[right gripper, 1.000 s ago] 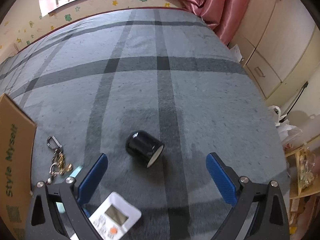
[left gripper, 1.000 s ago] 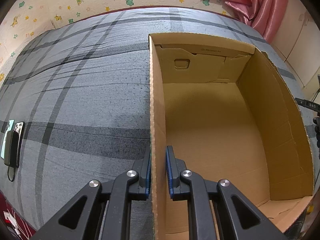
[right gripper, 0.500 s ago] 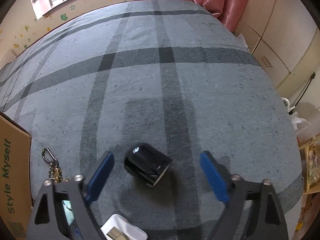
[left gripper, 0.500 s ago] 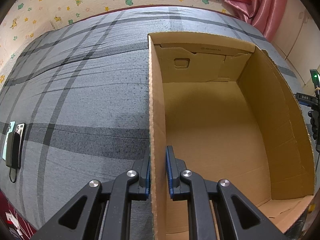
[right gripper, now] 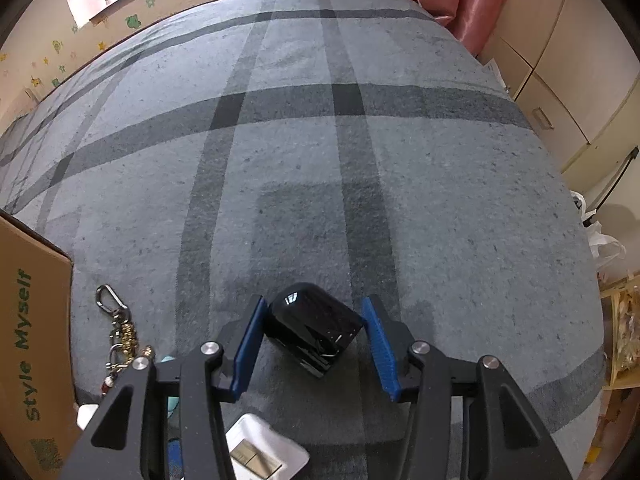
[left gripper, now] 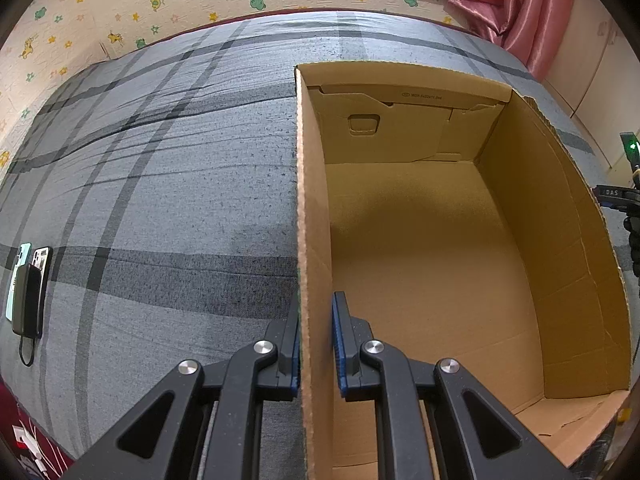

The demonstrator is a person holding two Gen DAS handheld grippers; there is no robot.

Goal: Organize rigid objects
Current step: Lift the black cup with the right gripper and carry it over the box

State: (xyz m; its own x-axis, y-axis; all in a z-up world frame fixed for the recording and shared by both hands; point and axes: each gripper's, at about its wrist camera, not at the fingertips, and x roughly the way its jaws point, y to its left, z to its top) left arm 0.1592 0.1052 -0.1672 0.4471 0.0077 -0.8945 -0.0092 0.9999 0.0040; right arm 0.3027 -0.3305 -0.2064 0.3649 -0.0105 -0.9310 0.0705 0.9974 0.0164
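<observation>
Left tongs [left gripper: 316, 344] clamped on the near part of the left wall of the open cardboard box [left gripper: 540, 184]; one blue pad inside the wall, one outside. Box interior shows bare cardboard only. The box stands on a bed under a grey plaid cover [left gripper: 160, 200].

Right tongs [right gripper: 316, 344] point steeply down over a glossy black cylinder [right gripper: 314, 328] lying on its side on the cover. Jaws have just been closing with the cylinder between them. Left pad is at or touching its rounded end; right pad stands just clear of its rim, so no firm grip is seen.

Beside the box's outer wall: keychain with carabiner [right gripper: 118, 332]. A white device [right gripper: 264, 452] lies under the tongs' frame. Phones and power bank [left gripper: 28, 284] lie at the cover's far left edge
</observation>
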